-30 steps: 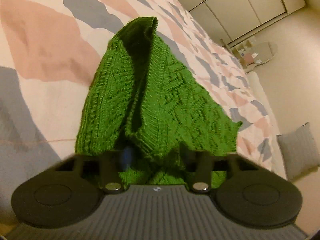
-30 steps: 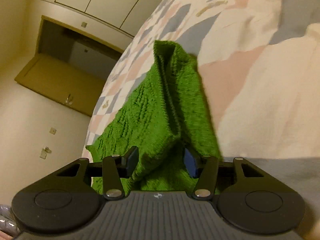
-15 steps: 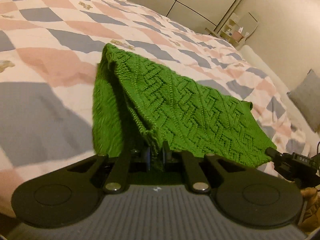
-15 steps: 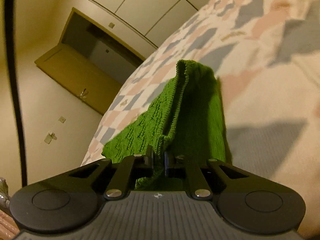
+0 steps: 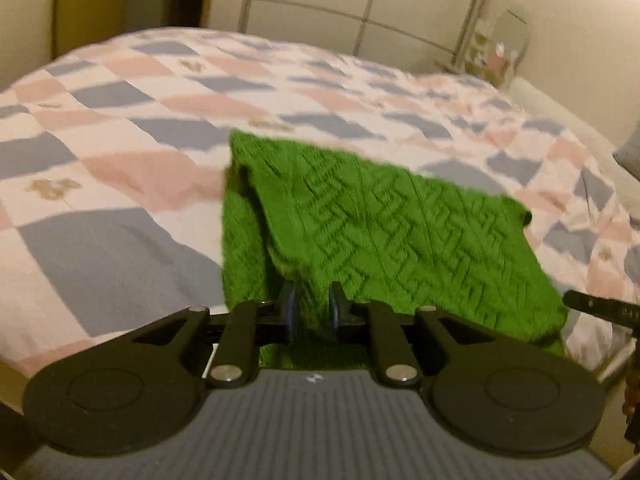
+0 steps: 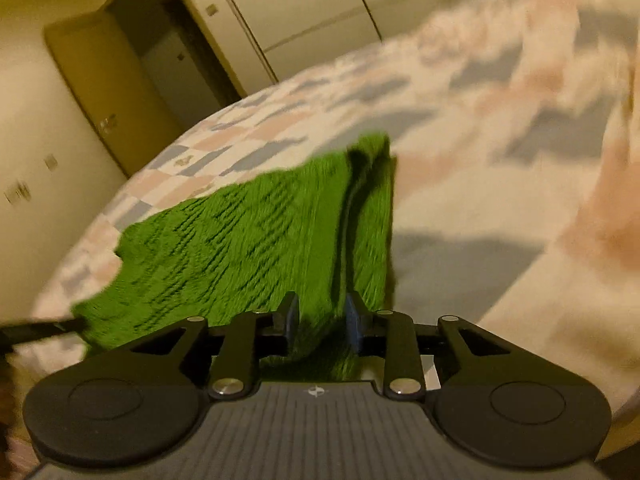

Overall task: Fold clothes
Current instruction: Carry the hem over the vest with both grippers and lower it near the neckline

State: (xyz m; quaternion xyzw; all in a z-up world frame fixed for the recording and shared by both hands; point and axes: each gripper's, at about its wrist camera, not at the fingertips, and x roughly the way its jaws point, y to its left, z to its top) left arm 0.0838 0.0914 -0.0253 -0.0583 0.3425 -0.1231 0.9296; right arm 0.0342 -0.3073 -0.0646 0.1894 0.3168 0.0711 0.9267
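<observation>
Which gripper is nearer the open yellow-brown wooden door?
Left, probably. Left gripper grips the green knitted sweater at its edge toward the door; right gripper grips the opposite edge.

Both the left gripper and the right gripper look alike: black linkage arms with silver pivot screws, blue finger pads, round black discs flanking a ribbed grey body.

No legible text, label, brand name or number was found in either view. The only mark was a small white emblem on the ribbed housing of each claw body, also seen in the right view; it carried no readable characters.
</observation>
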